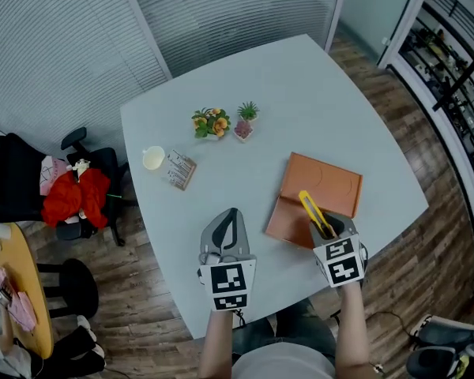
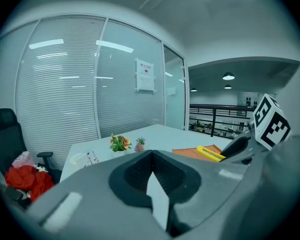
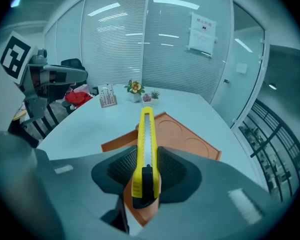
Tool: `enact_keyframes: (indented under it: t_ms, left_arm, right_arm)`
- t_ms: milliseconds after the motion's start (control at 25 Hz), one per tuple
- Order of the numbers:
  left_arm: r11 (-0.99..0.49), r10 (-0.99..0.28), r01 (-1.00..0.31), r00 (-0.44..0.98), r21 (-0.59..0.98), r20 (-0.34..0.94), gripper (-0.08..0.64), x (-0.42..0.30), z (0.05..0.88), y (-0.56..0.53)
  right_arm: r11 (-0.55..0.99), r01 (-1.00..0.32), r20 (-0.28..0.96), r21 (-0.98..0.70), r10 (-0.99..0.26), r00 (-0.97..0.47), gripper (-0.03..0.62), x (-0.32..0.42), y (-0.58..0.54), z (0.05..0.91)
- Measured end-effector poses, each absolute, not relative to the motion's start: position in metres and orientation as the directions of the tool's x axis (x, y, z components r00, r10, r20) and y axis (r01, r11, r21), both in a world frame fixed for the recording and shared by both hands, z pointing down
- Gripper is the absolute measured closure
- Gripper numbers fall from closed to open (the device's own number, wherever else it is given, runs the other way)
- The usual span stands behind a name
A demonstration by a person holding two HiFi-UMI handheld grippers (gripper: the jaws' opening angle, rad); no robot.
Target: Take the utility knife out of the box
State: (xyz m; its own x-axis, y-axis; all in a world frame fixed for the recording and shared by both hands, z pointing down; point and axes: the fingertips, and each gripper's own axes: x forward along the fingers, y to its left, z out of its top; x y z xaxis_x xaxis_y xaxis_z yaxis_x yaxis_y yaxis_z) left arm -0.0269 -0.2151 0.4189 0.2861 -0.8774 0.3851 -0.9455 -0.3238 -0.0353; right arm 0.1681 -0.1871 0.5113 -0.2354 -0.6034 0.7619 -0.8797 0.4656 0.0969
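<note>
Two claws: right claw [image 1: 325, 229] grips the utility knife [image 1: 311, 209] over the open box [image 1: 332, 181], left claw [image 1: 232, 213] closed.

Flowers [image 1: 211, 122], cup [image 1: 153, 158], chair [image 1: 16, 181]

- Pale grey rounded table [image 1: 300, 85].
- Flat orange box [image 1: 332, 181], lying open, at 4 o'clock.
- Small pot of orange-yellow flowers [image 1: 211, 122] beside a pink-potted green plant [image 1: 246, 121], at 11 o'clock.
- White round cup [image 1: 153, 158] beside a small brown card stand [image 1: 179, 170], at 9 o'clock.

Glossy yellow plastic utility knife [image 3: 148, 144], matt orange box [image 1: 332, 184] — smooth-faced, smooth matt table [image 1: 300, 93], wood-plank floor [image 1: 142, 306]
</note>
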Motion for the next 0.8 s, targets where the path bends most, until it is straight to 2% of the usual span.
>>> enact_keyframes:
  t_ms: [800]
  left_arm:
    - [-0.405,-0.898,-0.911,0.382,-0.074,0.217,0.560,-0.015,0.342,-0.208]
  right_arm:
    - [0.231,-0.958,0.565,0.172,-0.820,-0.096,0.437,0.195,-0.167,0.406]
